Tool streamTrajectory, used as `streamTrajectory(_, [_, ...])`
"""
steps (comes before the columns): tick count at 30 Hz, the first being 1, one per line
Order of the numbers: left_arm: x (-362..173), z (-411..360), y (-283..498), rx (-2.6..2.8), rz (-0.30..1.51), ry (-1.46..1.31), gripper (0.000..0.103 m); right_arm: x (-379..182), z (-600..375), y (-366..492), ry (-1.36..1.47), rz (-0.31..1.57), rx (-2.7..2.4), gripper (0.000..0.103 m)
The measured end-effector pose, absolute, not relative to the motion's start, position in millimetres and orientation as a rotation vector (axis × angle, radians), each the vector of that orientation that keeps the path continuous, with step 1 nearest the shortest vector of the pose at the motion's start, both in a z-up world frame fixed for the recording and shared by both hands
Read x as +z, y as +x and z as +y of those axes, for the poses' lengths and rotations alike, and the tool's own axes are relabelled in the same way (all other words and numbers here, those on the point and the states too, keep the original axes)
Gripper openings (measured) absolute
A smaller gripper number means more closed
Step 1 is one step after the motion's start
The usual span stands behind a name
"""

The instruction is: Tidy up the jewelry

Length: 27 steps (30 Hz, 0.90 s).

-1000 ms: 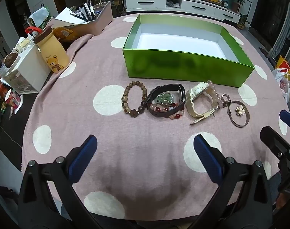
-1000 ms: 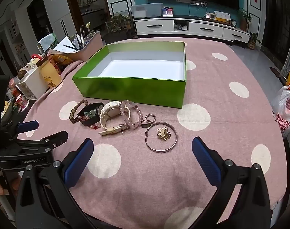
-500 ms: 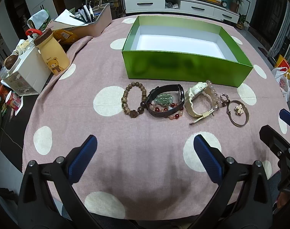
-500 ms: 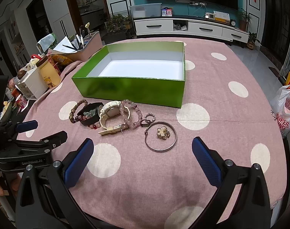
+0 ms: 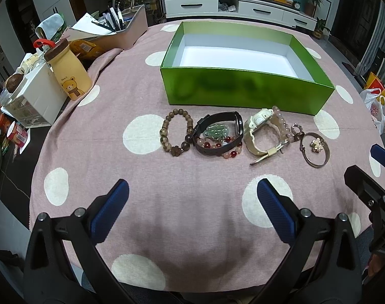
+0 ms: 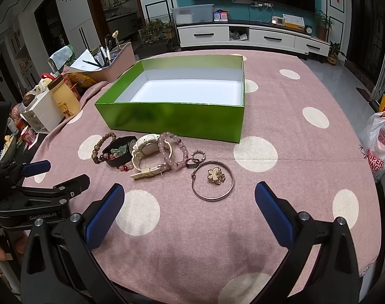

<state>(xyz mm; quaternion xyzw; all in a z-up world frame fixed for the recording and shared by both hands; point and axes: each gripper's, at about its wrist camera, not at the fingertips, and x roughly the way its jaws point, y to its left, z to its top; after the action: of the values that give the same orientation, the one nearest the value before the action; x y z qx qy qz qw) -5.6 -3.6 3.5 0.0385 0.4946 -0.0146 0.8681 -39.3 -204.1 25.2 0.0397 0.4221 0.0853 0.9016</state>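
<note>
Hovering above the near edge of the round desk [image 5: 96, 116], which wears a pink cloth with cream dots, the left claw [image 5: 192, 207] has its two blue-padded fingers spread wide and holds nothing. The right claw [image 6: 190, 210] is the same: wide apart, with nothing between the pads, low over the cloth.

All the jewelry lies in one row ahead of both claws, between them and the shiny green cardboard box with white inside [image 5: 245, 93]. The box has no lid on it, and only its white floor shows inside.

Ahead of the left claw, slightly to its left, lies the brown wooden bead bracelet [image 5: 176, 133]. Touching it on the right is the dark brown strap band [image 5: 217, 133], with a green bead piece [image 5: 215, 131] and a red and pink bead bracelet [image 5: 226, 149] inside and under it. Further right is the cream plastic wristwatch [image 5: 259, 134], with the pale pink bead bracelet [image 6: 173, 153] leaning on it.

Straight ahead of the right claw lies the thin dark metal bangle [image 6: 212, 183], with a small gold flower brooch [image 6: 216, 175] inside its ring. Two small rings [image 6: 195, 159] lie just beyond the bangle.

Far to the left of the left claw, a yellow bottle with a bear picture [image 5: 70, 73] stands upright at the desk edge.
</note>
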Motion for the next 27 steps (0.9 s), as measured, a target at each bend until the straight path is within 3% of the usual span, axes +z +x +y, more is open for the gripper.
streamTrajectory(27, [2.8,-5.4,-6.7,-0.036,1.033,0.083,0.101,24.9,-202.5,-38.9,0.082,0.874,0.176,0.102])
